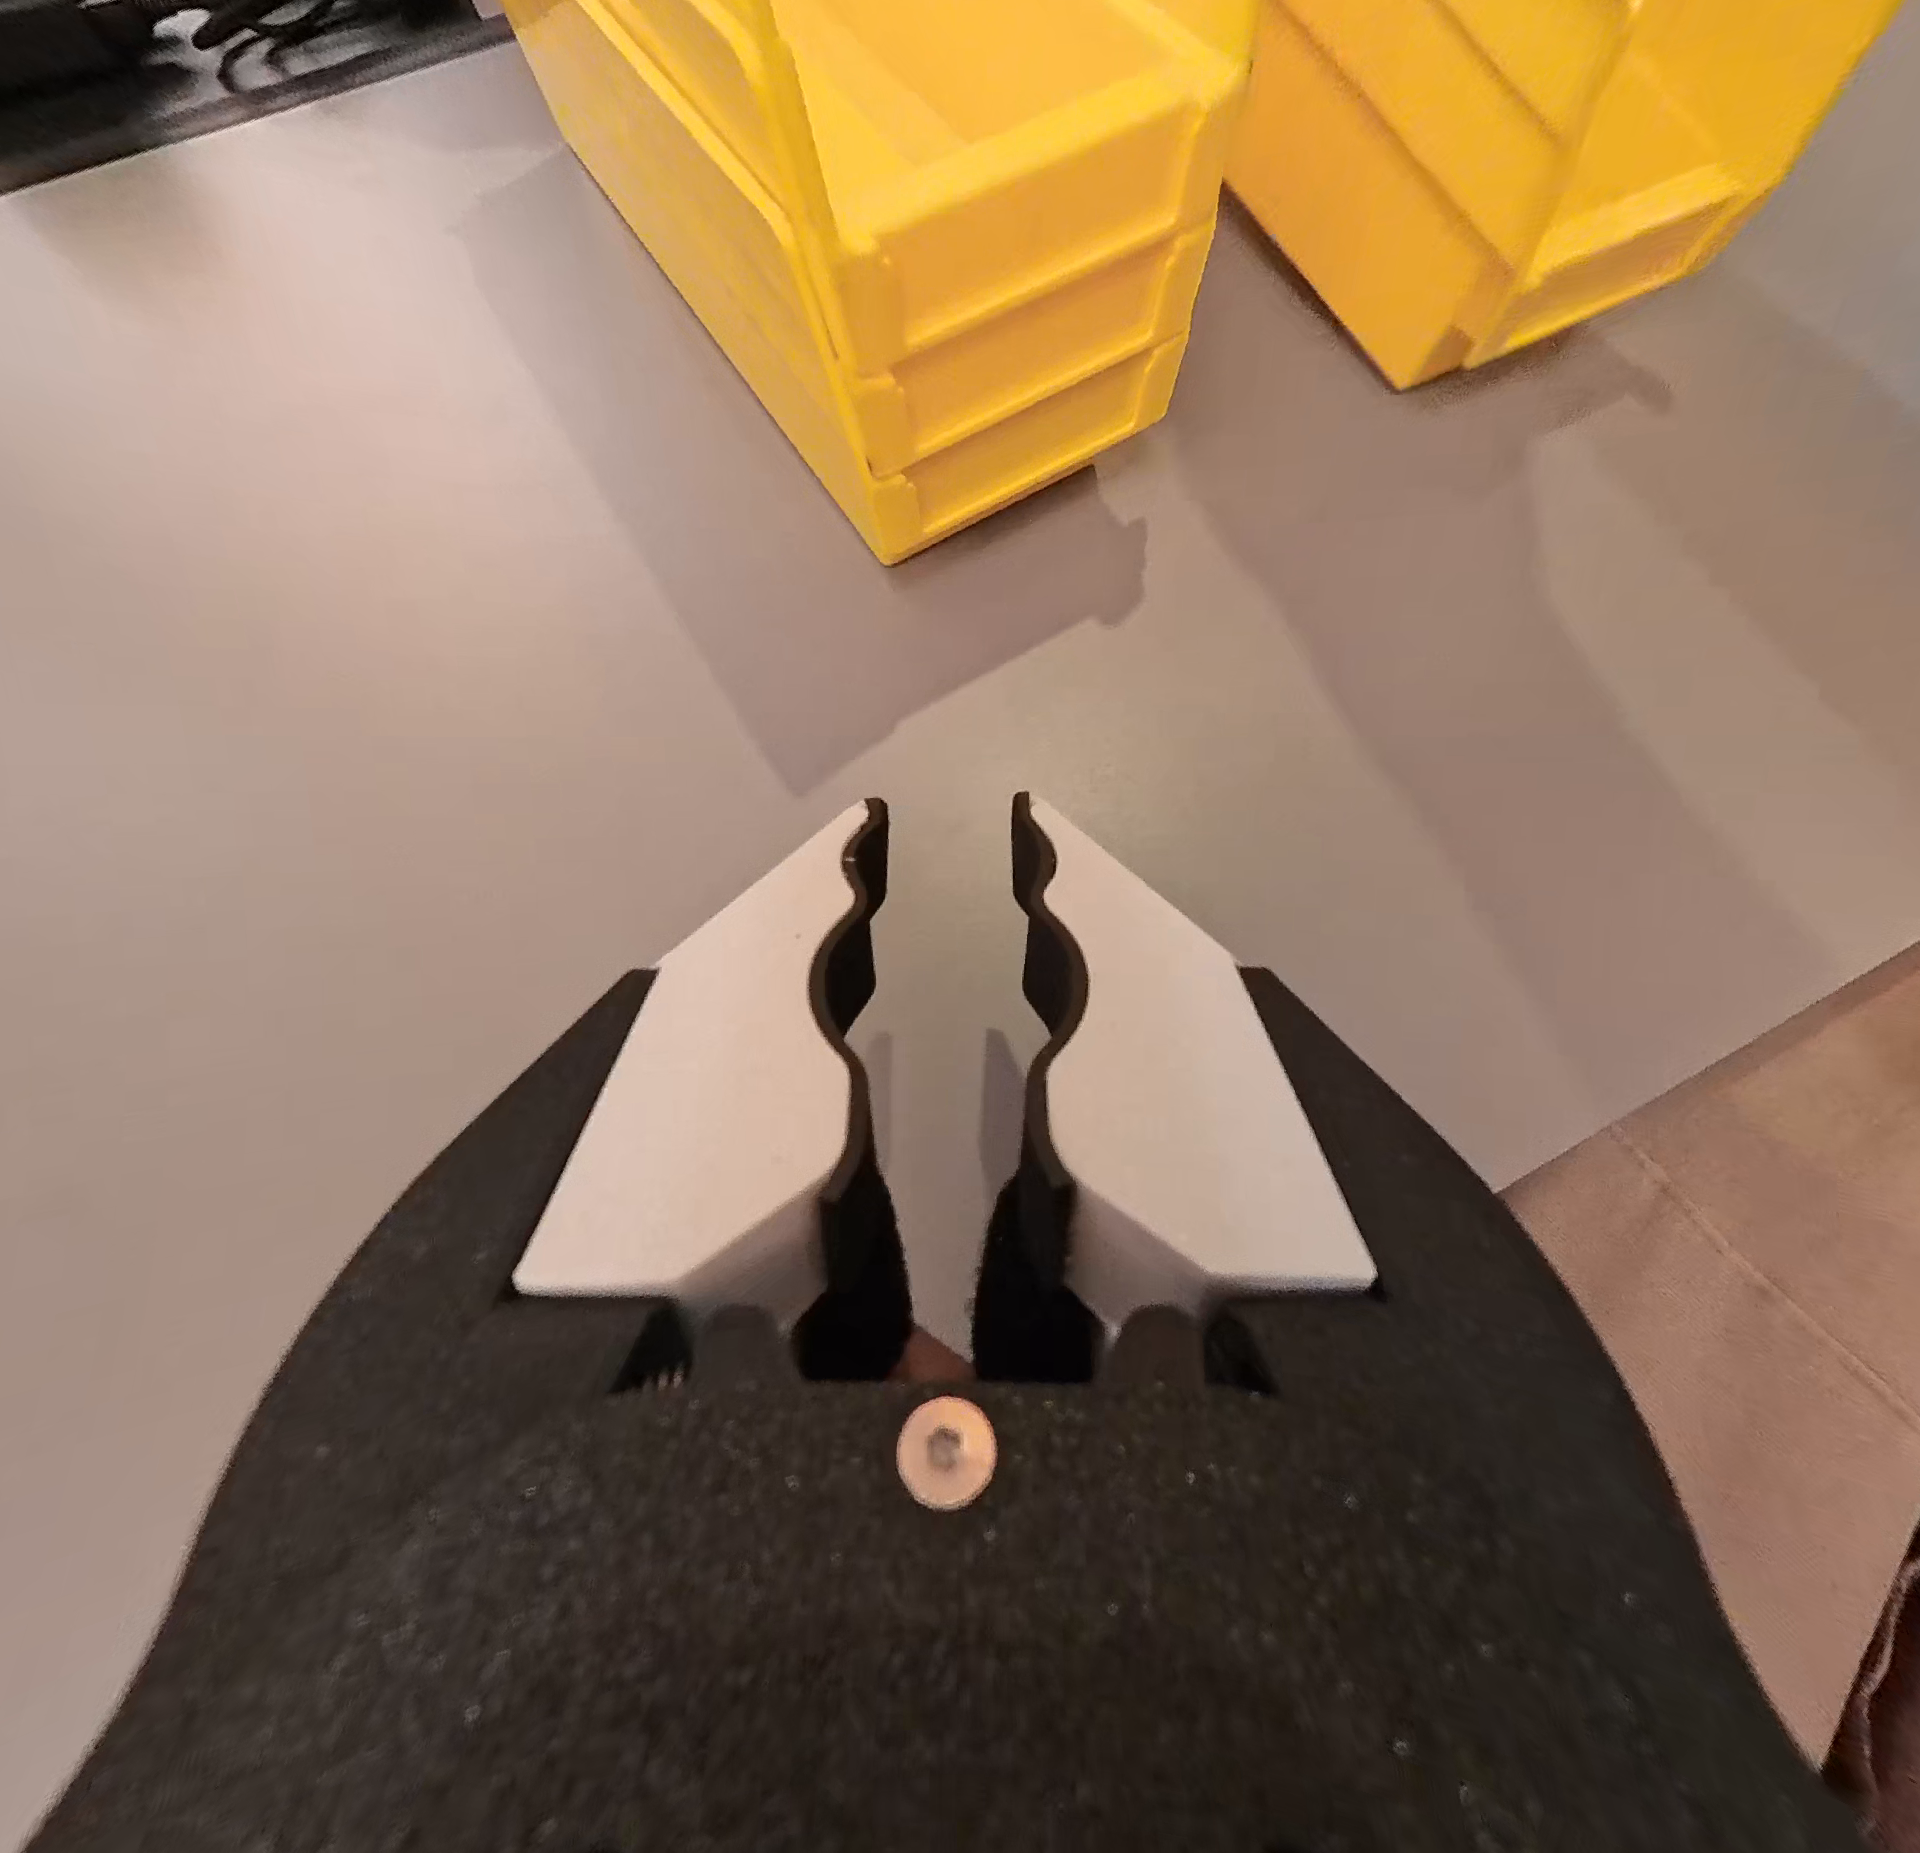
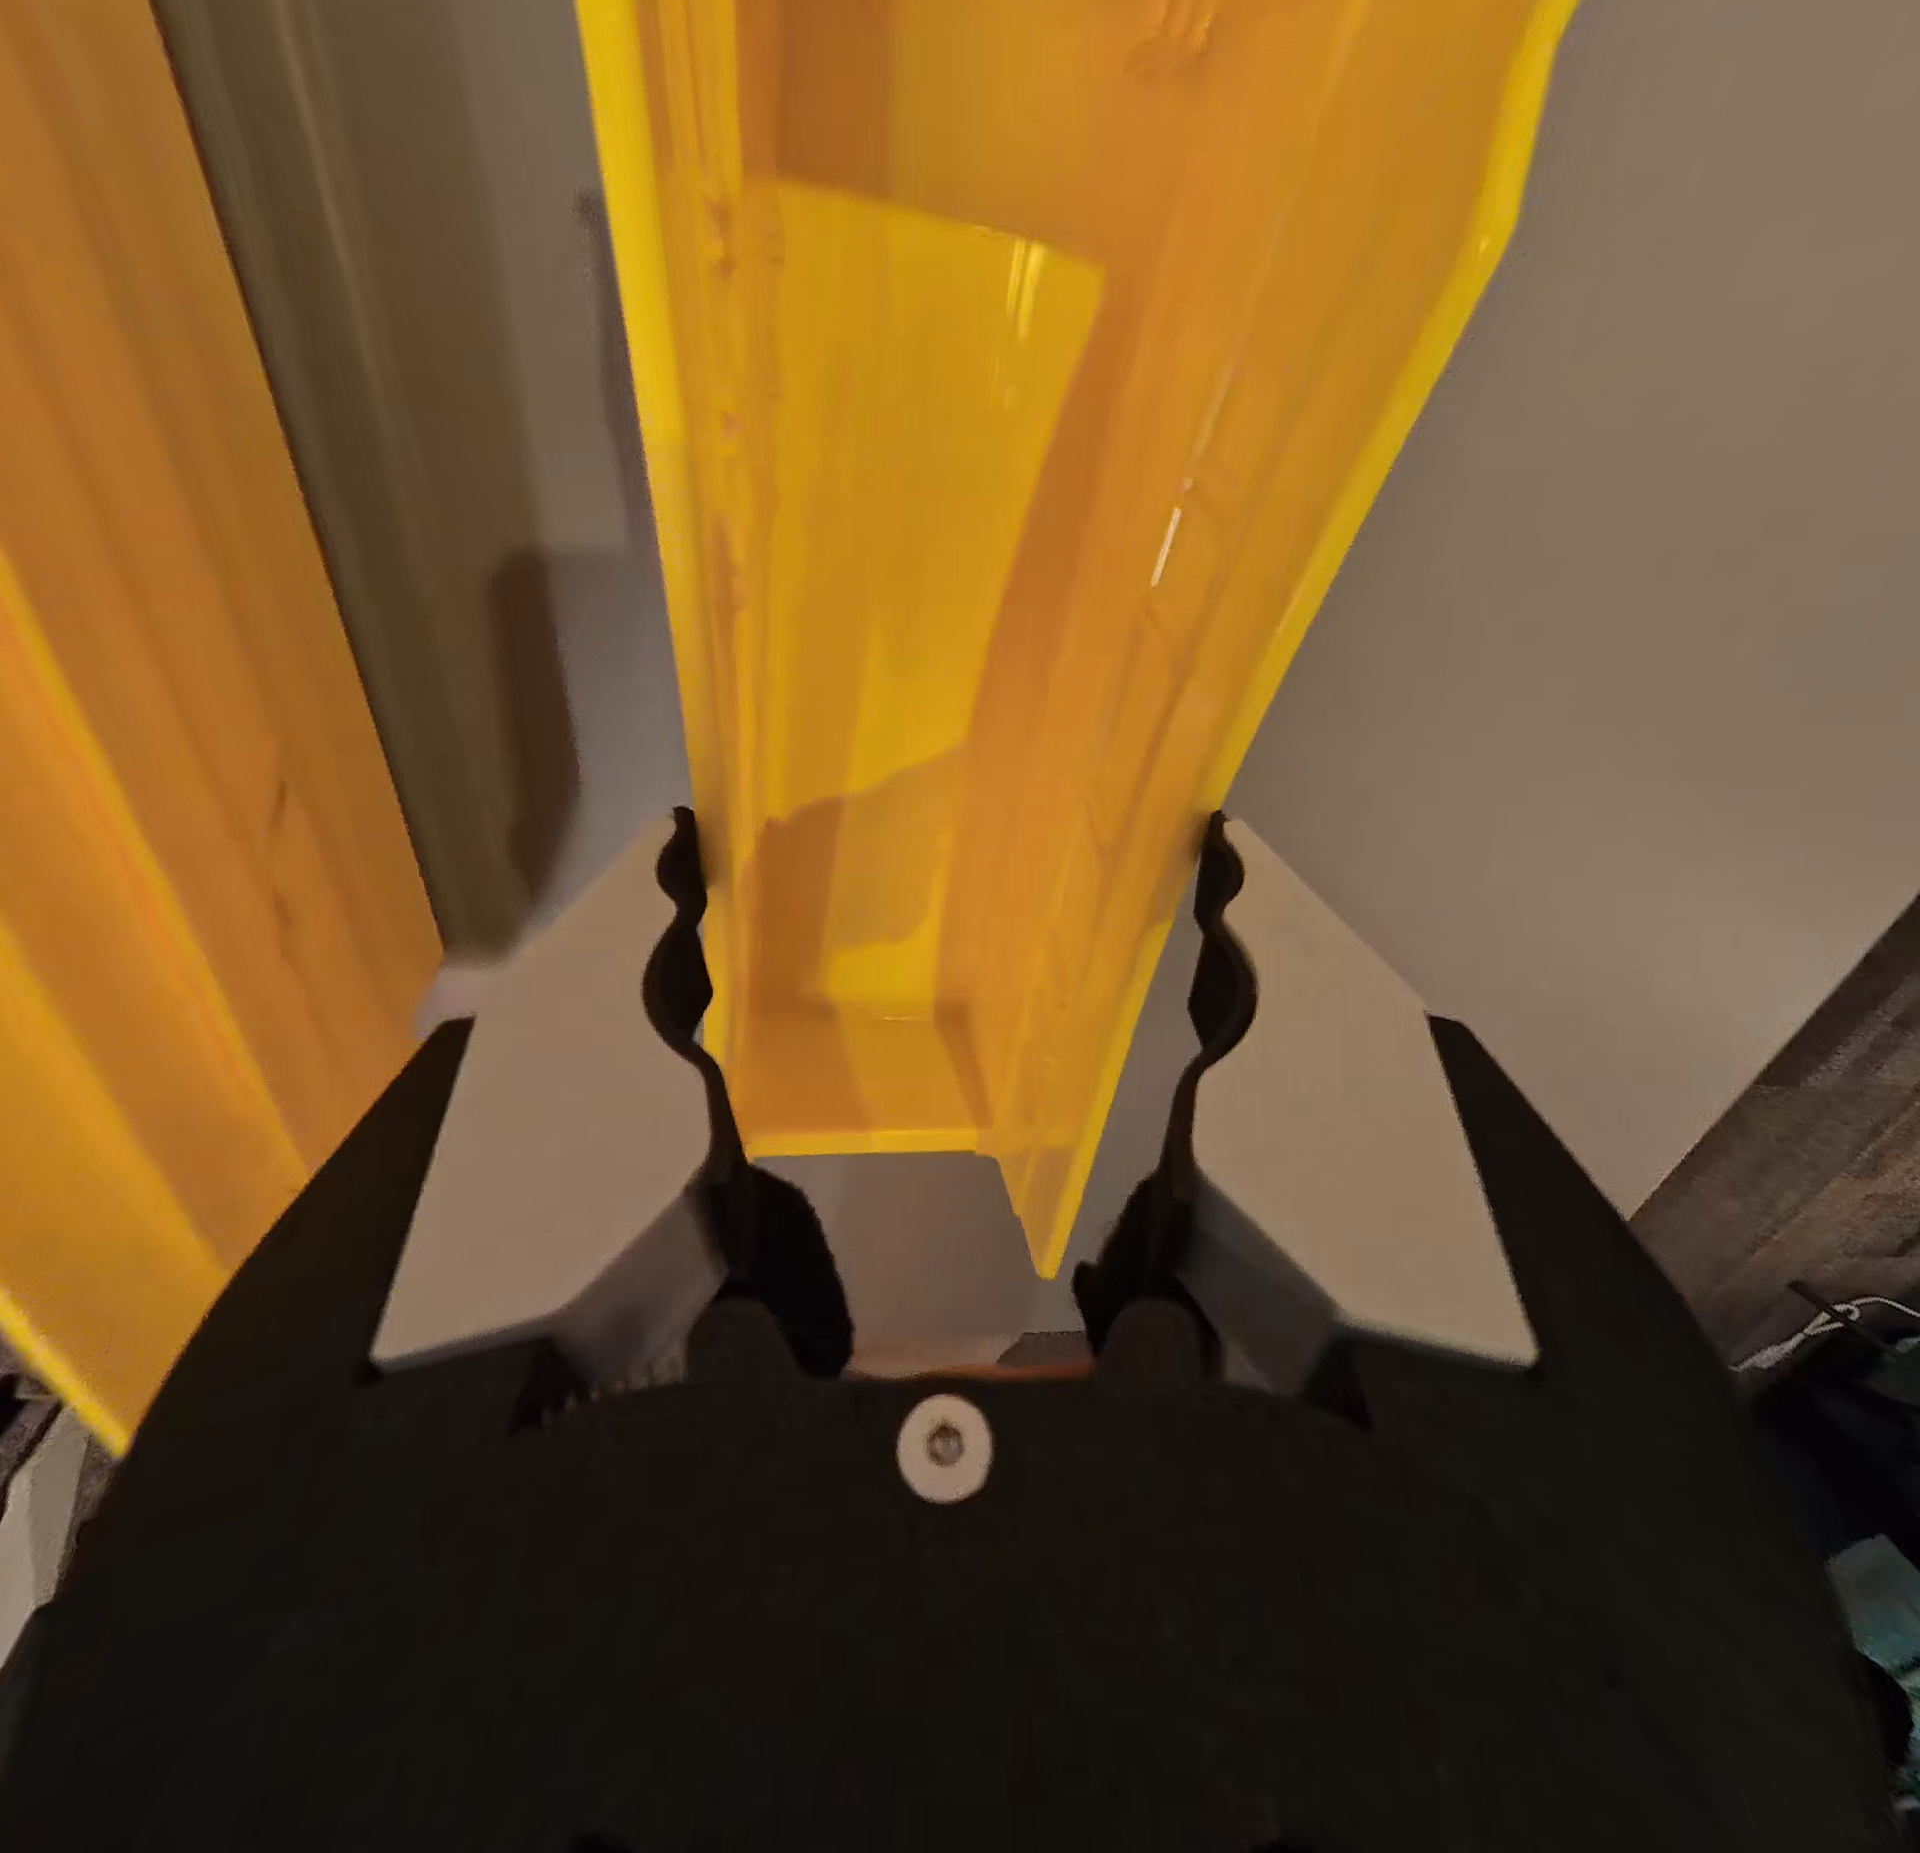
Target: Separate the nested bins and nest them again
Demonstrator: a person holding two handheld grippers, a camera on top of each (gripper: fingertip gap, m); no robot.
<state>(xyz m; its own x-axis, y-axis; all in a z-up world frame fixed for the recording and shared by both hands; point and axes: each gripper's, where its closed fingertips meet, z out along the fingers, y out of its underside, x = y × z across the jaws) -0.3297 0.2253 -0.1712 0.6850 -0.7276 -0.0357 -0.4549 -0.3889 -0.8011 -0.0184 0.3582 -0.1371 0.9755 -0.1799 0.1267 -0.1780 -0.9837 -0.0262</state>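
Observation:
In the left wrist view a stack of three nested yellow bins (image 1: 997,276) stands on the grey table (image 1: 364,556) ahead of me. A second group of yellow bins (image 1: 1538,162) stands to its right. My left gripper (image 1: 948,816) hovers above the table short of the stack, jaws a little apart with nothing between them. In the right wrist view my right gripper (image 2: 948,827) has its jaws spread around one end of a yellow bin (image 2: 935,556), and both fingertips touch its side walls. Another yellow bin wall (image 2: 135,660) fills the left edge.
The table's front edge runs diagonally at lower right in the left wrist view, with a beige surface (image 1: 1714,1232) beyond it. Dark cables and clutter (image 1: 156,16) lie past the table's far left edge. Dark floor (image 2: 1818,1128) shows at the right of the right wrist view.

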